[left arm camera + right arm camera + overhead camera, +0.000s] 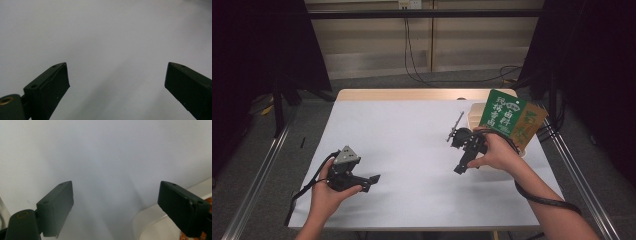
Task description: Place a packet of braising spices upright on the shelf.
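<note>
Resting low at about eight o'clock on the white table top [412, 150], the left gripper [371, 181] holds nothing, its jaws spread wide over bare surface in the left gripper view [117, 85]. The right gripper [460, 167] hangs at about three o'clock, its jaws likewise parted and empty in its own view [115, 205], with a pale rim at the lower right there.

Just beside the right hand [497, 152], at about two o'clock, stands a cream-coloured slotted rack [475, 116] holding two flat upright packets: a green card packet with white lettering [503, 114] and, behind it, a tan card packet with green print [528, 125]. These are the nearest things to either gripper.

Both packets look light, thin and somewhat flexible, likely to bend or slide if pinched at a corner. A hold on the top edge near the middle, jaws across the flat faces, seems safest; the rack may shift if a packet drags.
</note>
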Tool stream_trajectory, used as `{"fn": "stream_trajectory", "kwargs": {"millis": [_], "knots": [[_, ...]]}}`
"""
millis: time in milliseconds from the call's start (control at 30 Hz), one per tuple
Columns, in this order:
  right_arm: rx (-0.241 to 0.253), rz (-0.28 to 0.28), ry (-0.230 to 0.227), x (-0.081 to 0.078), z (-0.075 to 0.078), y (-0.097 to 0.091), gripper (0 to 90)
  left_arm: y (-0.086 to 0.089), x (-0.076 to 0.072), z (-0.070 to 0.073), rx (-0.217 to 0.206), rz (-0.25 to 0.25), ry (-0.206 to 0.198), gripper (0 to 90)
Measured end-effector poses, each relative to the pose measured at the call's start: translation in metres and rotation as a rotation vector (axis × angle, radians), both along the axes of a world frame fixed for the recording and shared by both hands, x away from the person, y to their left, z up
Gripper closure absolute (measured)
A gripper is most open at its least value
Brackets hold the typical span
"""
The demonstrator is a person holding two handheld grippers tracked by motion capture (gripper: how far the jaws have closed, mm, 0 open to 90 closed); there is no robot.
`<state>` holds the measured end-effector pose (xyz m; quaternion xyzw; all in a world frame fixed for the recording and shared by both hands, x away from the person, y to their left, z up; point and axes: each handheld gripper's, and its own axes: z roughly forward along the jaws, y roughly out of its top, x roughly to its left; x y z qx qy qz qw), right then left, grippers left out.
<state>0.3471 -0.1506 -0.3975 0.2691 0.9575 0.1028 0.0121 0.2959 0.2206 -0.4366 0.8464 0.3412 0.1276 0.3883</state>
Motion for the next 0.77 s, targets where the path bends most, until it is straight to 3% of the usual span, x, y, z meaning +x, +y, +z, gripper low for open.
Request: {"fn": "stream_trajectory", "kwargs": {"millis": [200,767], "knots": [[-0.001,-0.009,0.002,-0.005,-0.009,-0.001,13.1,-0.001,0.0,-0.001,0.004,0.001,0.004,5.2],[0.069,-0.01,-0.024,-0.022,-0.03,-0.001,12.3,-0.003,0.001,-0.005,0.022,-0.023,0.025,5.0]]}}
